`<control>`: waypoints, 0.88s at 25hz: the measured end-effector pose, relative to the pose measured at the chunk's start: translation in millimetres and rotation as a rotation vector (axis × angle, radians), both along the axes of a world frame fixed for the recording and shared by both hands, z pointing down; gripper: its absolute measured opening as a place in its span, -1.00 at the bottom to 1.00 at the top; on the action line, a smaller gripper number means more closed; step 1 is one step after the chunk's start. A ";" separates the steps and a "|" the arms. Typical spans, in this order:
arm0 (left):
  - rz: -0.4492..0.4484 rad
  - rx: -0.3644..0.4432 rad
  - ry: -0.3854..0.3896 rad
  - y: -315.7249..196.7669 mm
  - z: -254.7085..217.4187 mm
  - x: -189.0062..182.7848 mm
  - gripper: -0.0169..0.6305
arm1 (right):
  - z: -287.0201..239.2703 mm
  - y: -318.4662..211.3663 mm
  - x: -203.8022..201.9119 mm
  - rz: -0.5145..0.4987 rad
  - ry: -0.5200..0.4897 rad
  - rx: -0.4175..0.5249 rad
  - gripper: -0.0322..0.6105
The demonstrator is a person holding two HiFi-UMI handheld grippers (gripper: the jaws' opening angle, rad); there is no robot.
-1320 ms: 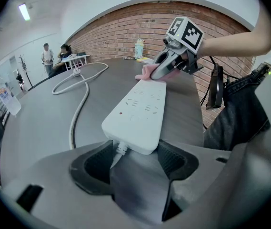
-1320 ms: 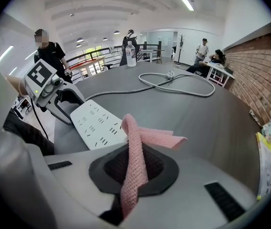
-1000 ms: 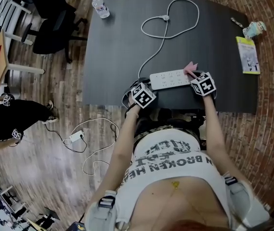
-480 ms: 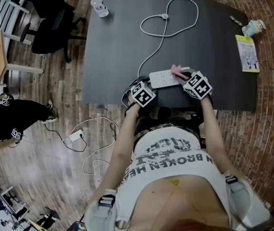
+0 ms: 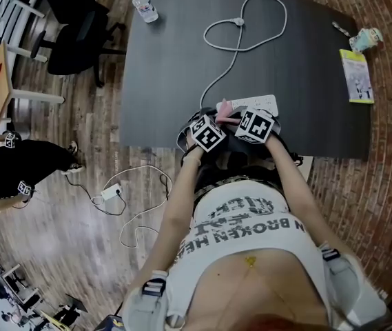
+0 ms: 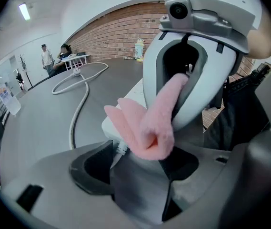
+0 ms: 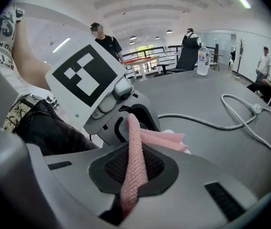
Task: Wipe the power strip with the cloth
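Person: printed white shirt (image 5: 251,226) at the very bottom, and both forearms reach out to the near edge of the table (image 5: 306,67).
Left gripper (image 6: 149,154): jaws a little apart with a narrow gap, and nothing pinched as far as we can see. The strip's corded end sits just past the tips.
Right gripper (image 7: 133,144): right beside the left one and facing it, jaws clamped on the cloth.
Cloth (image 6: 147,128): pink. It runs down between the right gripper's pads, and the loose folded end sticks out past the tips over the strip's left end. We'd say it's resting on the strip, but we can't swear to contact.
Strip (image 5: 264,103): white, flat on the table close to the front edge, long side along that edge. From above, its left part is hidden under the cloth and the grippers.
Cord (image 7: 191,121): white. It leaves the strip's left end, heads away across the table and loops round to a plug (image 5: 237,22) lying loose on the far half.
Far side: a water bottle (image 5: 144,7) stands upright at the far left corner, and a yellow-green booklet (image 5: 356,76) lies flat by the right edge. Both are well apart from the strip.
Floor: wood on the left, with a black chair (image 5: 78,36) and a white adapter (image 5: 109,194) with its own cable.
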State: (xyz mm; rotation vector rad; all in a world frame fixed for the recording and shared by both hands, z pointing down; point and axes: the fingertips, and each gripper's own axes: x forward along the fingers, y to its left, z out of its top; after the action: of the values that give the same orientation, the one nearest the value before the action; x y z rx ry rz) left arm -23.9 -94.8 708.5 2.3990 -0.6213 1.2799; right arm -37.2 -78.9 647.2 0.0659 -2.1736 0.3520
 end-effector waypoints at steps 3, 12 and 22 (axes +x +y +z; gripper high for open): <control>0.001 0.002 -0.001 0.0 -0.4 -1.2 -0.10 | 11.4 4.1 -7.0 -0.011 0.031 -0.015 -0.85; 0.002 0.000 0.002 -0.1 -1.3 -0.3 -0.10 | 18.6 -0.6 -5.1 0.053 0.017 -0.044 -0.85; 0.001 -0.001 0.003 0.8 -0.7 -1.1 -0.10 | 19.2 -0.3 -5.0 0.090 0.008 -0.022 -0.85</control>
State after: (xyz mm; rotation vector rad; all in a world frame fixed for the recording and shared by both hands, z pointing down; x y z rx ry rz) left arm -25.0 -94.0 707.8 2.4007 -0.6178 1.2762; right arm -42.2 -79.3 666.4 0.1528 -2.1625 0.4264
